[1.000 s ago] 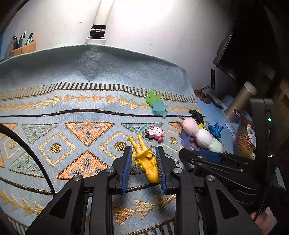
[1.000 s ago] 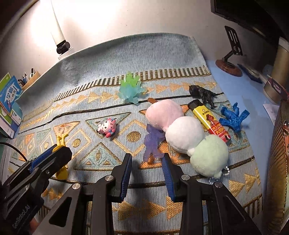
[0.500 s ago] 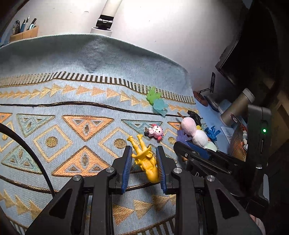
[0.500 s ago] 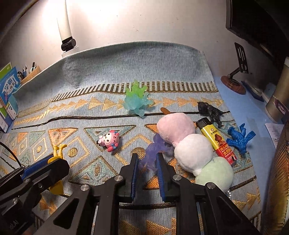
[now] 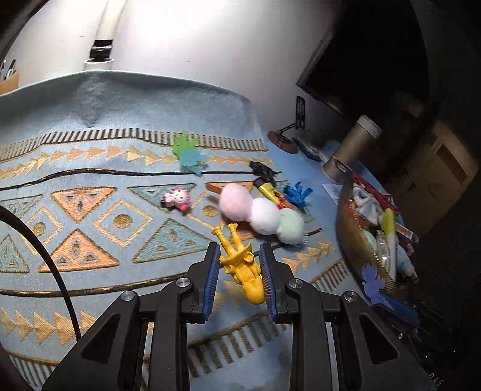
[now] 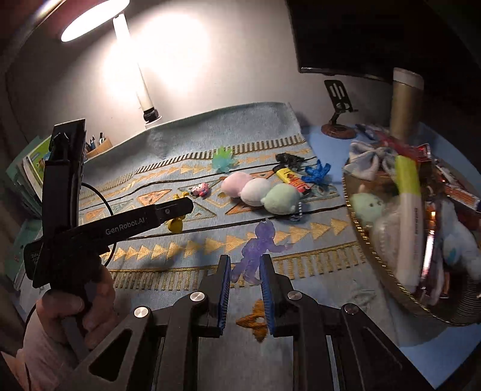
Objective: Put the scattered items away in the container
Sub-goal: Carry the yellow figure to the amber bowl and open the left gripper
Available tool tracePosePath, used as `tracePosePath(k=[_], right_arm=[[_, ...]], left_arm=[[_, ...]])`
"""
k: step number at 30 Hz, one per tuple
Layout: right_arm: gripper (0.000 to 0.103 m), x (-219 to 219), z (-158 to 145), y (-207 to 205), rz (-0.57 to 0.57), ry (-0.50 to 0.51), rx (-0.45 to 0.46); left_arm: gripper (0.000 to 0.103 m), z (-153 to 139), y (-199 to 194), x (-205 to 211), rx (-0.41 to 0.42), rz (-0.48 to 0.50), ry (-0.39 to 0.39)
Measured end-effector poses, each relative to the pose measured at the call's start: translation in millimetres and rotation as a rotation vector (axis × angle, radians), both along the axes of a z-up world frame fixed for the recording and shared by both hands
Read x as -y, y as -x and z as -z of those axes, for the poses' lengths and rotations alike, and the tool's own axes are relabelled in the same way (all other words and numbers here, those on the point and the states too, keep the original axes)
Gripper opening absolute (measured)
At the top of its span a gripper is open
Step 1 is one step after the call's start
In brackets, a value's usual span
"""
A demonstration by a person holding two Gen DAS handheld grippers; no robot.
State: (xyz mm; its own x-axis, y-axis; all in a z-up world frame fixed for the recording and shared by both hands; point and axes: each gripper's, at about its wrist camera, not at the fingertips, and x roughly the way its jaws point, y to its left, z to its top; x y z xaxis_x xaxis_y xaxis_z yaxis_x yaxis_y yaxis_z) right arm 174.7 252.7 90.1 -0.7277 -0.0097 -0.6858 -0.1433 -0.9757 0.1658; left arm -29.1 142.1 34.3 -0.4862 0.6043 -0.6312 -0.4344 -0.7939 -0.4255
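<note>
A lit desk lamp (image 6: 90, 21) glares white far beyond the tongs, washing the wall (image 6: 180, 60) and leaving the right side murky. Fisheye bending curves the patterned cloth (image 5: 90, 210), and the basket (image 6: 390, 270) right of the tongs smears with blur.

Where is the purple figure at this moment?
In the right wrist view the purple figure is held between the right gripper's pads, above the rug's near edge, left of the basket.

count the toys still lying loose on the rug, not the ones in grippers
5: green-teal figure at the back, pink figure, three-ball plush, black figure, blue figure at the rug's right edge. None look hidden.
</note>
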Motion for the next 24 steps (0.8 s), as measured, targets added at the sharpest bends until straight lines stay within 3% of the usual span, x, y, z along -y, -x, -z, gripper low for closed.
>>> tracePosePath(k=[3, 8, 11, 14, 16, 21, 24], right_arm=[[0.019, -37, -26, -37, 0.106, 0.022, -0.082], [0.019, -103, -60, -89, 0.329, 0.041, -0.213], [0.019, -141, -69, -110, 0.430, 0.064, -0.242], [0.019, -179, -65, -118, 0.461, 0.220, -0.252], [0.019, -192, -60, -121, 0.481, 0.262, -0.252], [0.020, -203, -56, -122, 0.518, 0.252, -0.246], [0.021, -211, -51, -117, 0.527, 0.282, -0.251]], left_arm=[[0.024, -25, -20, -31, -0.005, 0.100, -0.067], [0.024, -67, -49, -92, -0.060, 0.264, -0.097], [0.024, -83, -59, -133, -0.061, 0.348, -0.112], [0.024, -91, -71, -169, -0.088, 0.417, -0.096], [0.024, -91, -75, -188, -0.085, 0.447, -0.084], [0.025, -86, -71, -211, -0.051, 0.459, -0.106], [0.038, -79, -59, -216, 0.016, 0.434, -0.167]])
